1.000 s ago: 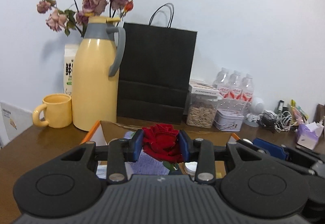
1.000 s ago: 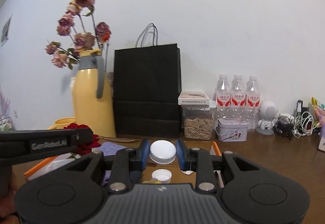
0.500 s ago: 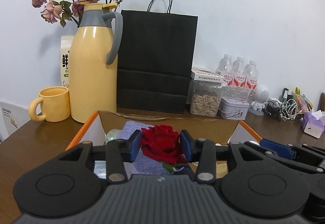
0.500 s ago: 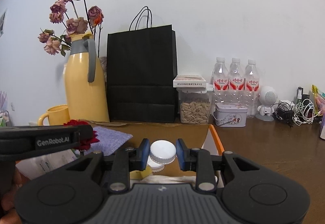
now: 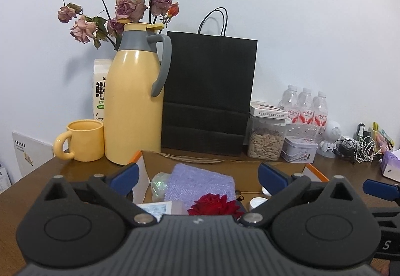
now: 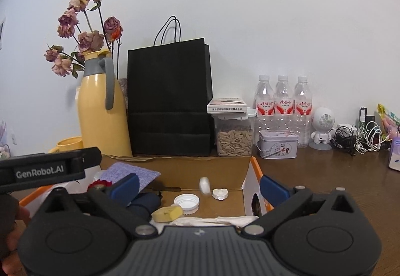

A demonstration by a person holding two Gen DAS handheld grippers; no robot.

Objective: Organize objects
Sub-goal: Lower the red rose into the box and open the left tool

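Risk sits mainly with the small white cap, which shows blurred and on edge above the floor of the cardboard box, apparently mid-fall between the spread blue pads of the right tongs. Those jaws are opening to their widest and hold nothing. My guess is the cap may bounce or roll when it lands: it could knock the white heart-shaped piece just right of it, or settle against the larger white lid and yellow lump nearer the camera.

The left tongs are likewise opening wide and empty; the red rose lies below them in the box, at the near edge of the lavender cloth, clear of both pads. Being light and soft, it may topple off the cloth onto the clutter beside it.

Both tongs hover close together over the box, so pulling back carelessly could clip a flap or each other. On the far counter, the yellow jug and black bag stand well apart from all this.
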